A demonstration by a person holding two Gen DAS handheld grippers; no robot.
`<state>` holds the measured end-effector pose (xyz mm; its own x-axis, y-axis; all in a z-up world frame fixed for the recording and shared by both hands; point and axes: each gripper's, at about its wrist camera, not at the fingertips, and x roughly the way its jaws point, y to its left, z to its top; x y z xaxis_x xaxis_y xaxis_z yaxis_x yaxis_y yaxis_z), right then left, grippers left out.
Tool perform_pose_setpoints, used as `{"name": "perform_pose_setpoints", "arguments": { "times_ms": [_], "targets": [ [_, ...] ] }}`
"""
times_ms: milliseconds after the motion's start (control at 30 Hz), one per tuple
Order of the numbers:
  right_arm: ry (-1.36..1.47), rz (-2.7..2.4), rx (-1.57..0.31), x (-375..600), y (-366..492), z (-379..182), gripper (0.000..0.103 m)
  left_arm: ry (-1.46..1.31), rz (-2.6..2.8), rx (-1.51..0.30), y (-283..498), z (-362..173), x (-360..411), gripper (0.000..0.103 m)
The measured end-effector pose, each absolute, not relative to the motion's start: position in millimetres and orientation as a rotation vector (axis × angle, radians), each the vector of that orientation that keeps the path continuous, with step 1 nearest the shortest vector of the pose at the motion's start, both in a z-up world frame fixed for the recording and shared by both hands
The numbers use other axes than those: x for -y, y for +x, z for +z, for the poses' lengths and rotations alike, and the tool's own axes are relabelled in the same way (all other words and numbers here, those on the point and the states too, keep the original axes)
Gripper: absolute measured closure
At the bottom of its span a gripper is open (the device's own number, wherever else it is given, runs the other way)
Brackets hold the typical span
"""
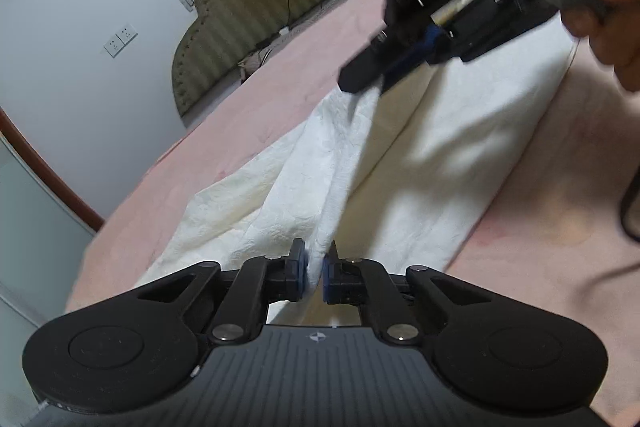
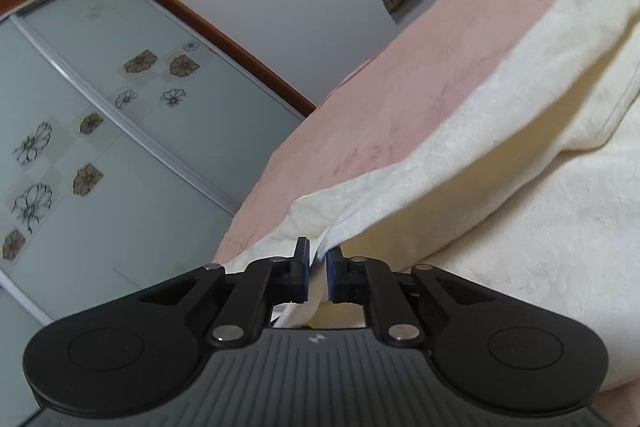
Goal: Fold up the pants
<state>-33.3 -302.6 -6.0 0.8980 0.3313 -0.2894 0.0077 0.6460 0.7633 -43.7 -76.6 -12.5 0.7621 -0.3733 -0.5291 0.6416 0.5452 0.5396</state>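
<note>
Left gripper (image 1: pixel 315 273) and right gripper (image 2: pixel 318 273) each clamp a raised fold of the cream pants (image 1: pixel 420 163) on the pink bed (image 1: pixel 280 75), right gripper at one o'clock.

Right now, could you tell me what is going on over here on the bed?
A person is folding cream white pants spread on a pink bedsheet, with a handheld gripper in each hand. The left gripper is shut on an edge of the fabric near the camera. The right gripper is shut on another edge further along, and a ridge of cloth is pulled up between the two. The fold is not yet laid over.
</note>
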Motion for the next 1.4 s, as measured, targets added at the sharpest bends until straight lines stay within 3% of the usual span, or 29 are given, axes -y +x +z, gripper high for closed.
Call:
{"name": "perform_pose_setpoints", "arguments": {
  "times_ms": [333, 400, 500, 567, 667, 733, 833, 1200, 1400],
  "targets": [
    [0.733, 0.145, -0.534, 285.8, -69.2, -16.4, 0.094, 0.793, -0.692, -0.409, -52.4, -26.3, 76.8, 0.094],
    [0.745, 0.129, -0.574, 286.0, -66.8, -26.9, 0.094, 0.804, -0.684, -0.397, -54.1, -27.7, 78.2, 0.082],
    [0.767, 0.131, -0.596, 286.6, -64.7, -35.5, 0.093, 0.792, -0.684, -0.394, -54.7, -24.1, 77.2, 0.078],
    [0.802, 0.140, -0.594, 290.4, -67.4, -38.0, 0.091, 0.766, -0.692, -0.382, -60.7, -19.1, 75.6, 0.064],
    [0.833, 0.135, -0.581, 299.2, -74.6, -37.2, 0.084, 0.705, -0.751, -0.347, -69.4, -5.5, 76.3, 0.041],
    [0.824, 0.103, -0.557, 307.6, -83.2, -35.0, 0.074, 0.681, -0.790, -0.305, -77.6, 0.6, 82.6, 0.037],
    [0.814, 0.021, -0.520, 325.6, -96.1, -33.0, 0.062, 0.700, -0.823, -0.265, -85.5, 0.6, 104.2, 0.036],
    [0.930, -0.076, -0.453, 386.9, -90.6, -41.7, 0.061, 0.805, -0.843, -0.238, -76.0, -36.8, 195.2, 0.050],
    [1.039, 0.039, -0.374, 403.0, -84.9, -42.4, 0.059, 0.833, -0.768, -0.204, -63.3, -44.1, 215.5, 0.052]
  ]
}}
